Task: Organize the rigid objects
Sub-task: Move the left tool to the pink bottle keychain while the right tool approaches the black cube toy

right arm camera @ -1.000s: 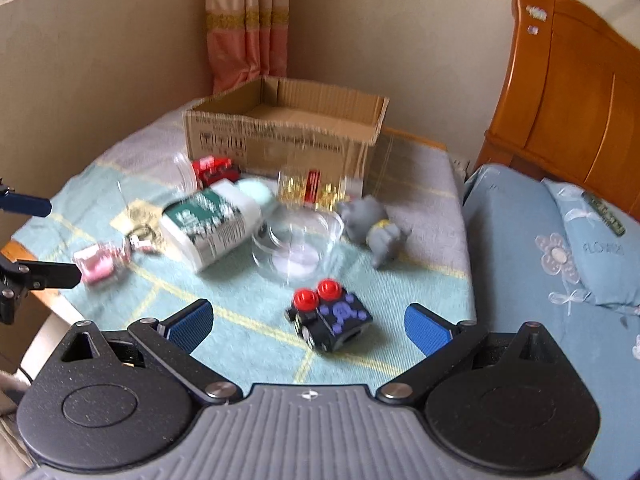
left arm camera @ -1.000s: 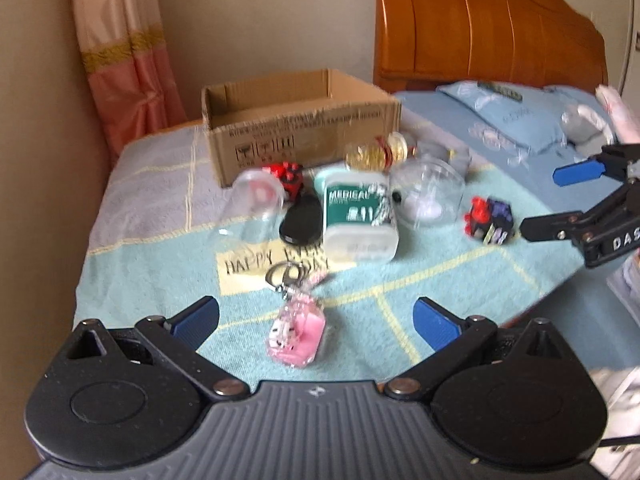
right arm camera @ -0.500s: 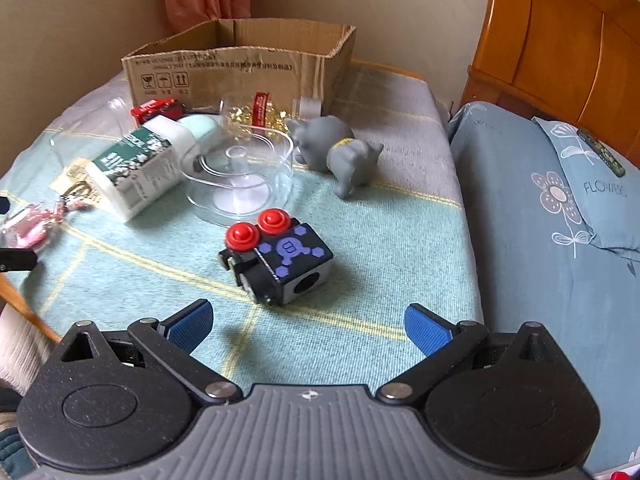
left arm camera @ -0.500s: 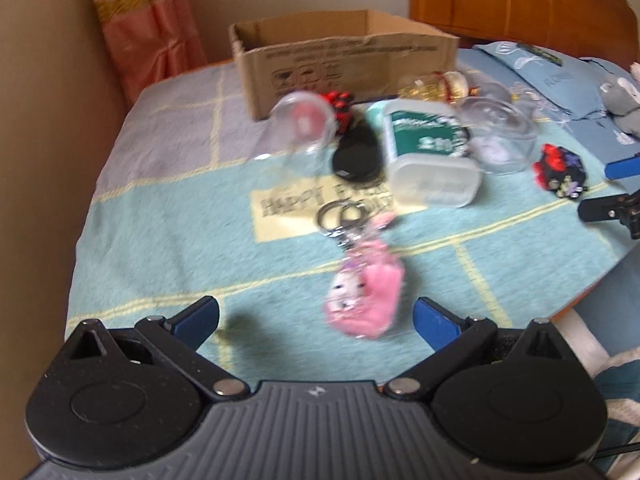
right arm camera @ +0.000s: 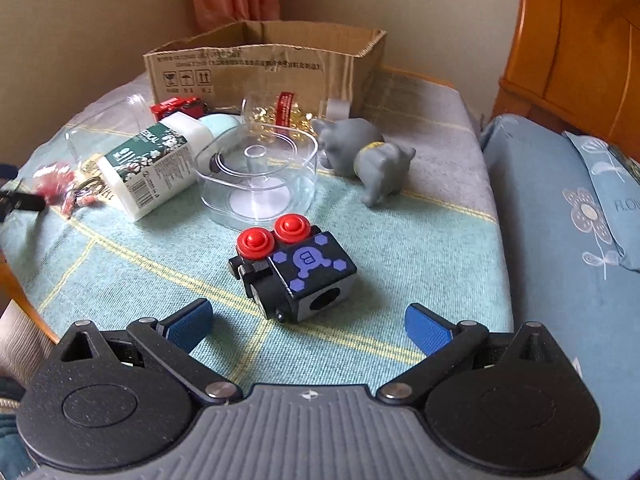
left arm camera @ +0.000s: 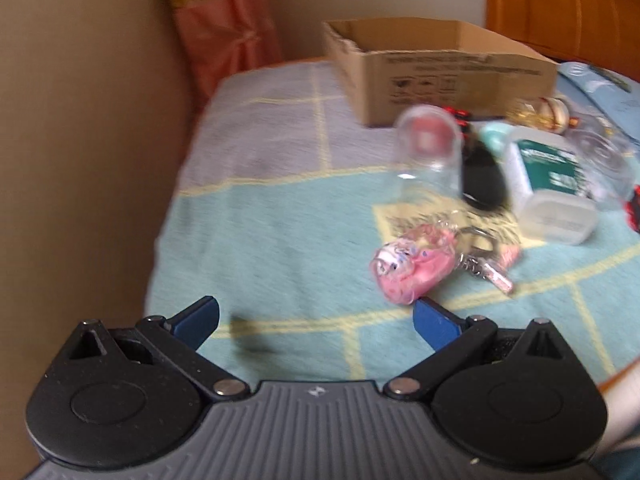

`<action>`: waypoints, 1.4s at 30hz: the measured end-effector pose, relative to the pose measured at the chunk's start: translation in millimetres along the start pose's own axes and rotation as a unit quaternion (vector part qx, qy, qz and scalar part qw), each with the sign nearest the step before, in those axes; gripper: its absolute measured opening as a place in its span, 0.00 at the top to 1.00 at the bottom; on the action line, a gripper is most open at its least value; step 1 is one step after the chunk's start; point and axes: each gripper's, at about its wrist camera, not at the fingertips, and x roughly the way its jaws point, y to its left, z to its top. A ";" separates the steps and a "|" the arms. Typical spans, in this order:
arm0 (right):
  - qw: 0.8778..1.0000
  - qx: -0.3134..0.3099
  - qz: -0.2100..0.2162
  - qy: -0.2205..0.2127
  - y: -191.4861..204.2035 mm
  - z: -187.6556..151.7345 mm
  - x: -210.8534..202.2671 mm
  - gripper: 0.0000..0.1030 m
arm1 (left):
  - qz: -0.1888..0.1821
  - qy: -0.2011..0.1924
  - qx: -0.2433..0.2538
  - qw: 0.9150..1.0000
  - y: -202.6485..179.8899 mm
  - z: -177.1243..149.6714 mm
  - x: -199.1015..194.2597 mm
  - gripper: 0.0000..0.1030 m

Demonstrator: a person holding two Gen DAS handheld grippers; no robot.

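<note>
My left gripper is open and empty, low over the blanket, with the pink keychain charm just beyond its right fingertip. My right gripper is open and empty; a black cube toy with red buttons lies just ahead between its fingers. An open cardboard box stands at the back, also in the left wrist view. A white-green bottle, a clear round container, a grey elephant toy and a clear cup lie in between.
A black oval item lies by the bottle. A red toy car and a gold-filled jar sit by the box. A wall is at the left. A wooden headboard and blue bedding are at the right.
The left gripper swung left and nearer, so the pink charm now sits at its right fingertip. The right gripper moved closer to the cube toy. Both stay open.
</note>
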 end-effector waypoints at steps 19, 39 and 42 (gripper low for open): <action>1.000 -0.014 0.013 -0.023 -2.2 3.1 5.1 0.00 | -0.005 -0.011 -0.041 0.999 -39.5 34.8 9.1 0.01; 0.994 -0.097 0.039 -0.037 5.6 8.8 3.4 0.06 | -0.009 -0.001 -0.080 0.997 -32.2 24.5 7.7 0.25; 0.992 -0.111 0.049 -0.035 4.9 12.1 3.3 0.12 | -0.009 -0.002 -0.081 0.997 -34.1 24.6 7.3 0.30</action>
